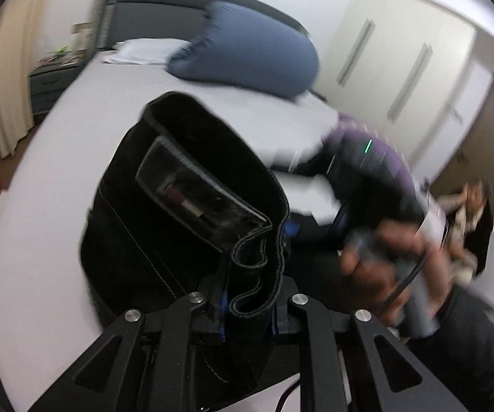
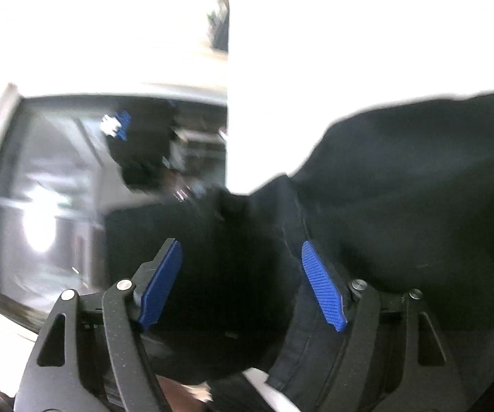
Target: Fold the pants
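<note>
**Left gripper lifts the waistband, right gripper stands open around the cloth**

Left wrist view: the left gripper is clamped on a bunched edge of the black pants, which rise ahead of it over the white bed. The waistband curls open so the inner label faces the camera; holding the garment by this edge probably lets the rest hang free for the next fold. To the right, a hand grips the handle of the other tool, blurred. A blue pillow lies near the headboard, well apart from the pants.

Right wrist view: the right gripper has its jaws wide apart, the blue pads bare on their inner faces. Dark pants fabric fills the gap between them and spreads to the right, but neither pad clearly presses on it, so I judge it open, either after letting go or ahead of a fresh grasp. The background is overexposed and blurred.
</note>
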Demonstrator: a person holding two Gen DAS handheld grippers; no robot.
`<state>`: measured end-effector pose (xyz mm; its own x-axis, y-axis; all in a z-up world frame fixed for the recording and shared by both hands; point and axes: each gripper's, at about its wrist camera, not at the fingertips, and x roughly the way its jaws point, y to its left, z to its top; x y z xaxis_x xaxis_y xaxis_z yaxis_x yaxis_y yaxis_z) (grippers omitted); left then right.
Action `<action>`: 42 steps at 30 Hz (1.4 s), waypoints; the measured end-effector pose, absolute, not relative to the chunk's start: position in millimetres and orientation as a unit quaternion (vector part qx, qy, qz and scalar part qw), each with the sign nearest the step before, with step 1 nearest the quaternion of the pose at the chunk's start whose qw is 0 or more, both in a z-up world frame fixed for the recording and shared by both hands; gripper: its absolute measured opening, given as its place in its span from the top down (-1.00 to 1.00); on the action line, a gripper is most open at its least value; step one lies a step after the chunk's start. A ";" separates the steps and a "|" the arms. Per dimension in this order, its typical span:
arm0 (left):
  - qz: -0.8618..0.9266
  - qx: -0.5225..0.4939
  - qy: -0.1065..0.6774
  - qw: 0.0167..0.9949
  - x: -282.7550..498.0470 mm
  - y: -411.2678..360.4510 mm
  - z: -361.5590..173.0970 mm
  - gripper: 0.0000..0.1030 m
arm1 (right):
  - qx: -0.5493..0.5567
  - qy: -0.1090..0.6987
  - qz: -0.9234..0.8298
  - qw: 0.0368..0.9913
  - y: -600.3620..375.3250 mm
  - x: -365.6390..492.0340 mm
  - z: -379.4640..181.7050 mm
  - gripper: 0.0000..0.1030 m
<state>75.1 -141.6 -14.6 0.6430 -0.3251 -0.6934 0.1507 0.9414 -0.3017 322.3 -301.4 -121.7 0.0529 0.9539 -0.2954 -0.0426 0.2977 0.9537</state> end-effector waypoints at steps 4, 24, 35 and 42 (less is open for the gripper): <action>-0.142 -0.065 0.425 0.892 82.3 -173.1 -33.7 0.67 | 0.390 0.530 0.419 0.626 -331.6 311.7 -102.6 -0.72; -0.141 0.139 0.428 0.882 71.6 -247.1 -53.7 0.66 | 0.185 0.582 0.400 0.684 -303.8 277.3 -89.0 0.48; -0.180 0.152 0.413 0.880 79.6 -284.1 -45.7 0.66 | 0.195 0.564 0.368 0.713 -349.3 286.8 -92.9 0.76; -0.206 0.164 0.410 0.873 93.8 -317.8 -46.7 0.66 | 0.202 0.570 0.346 0.717 -382.1 298.4 -105.6 0.78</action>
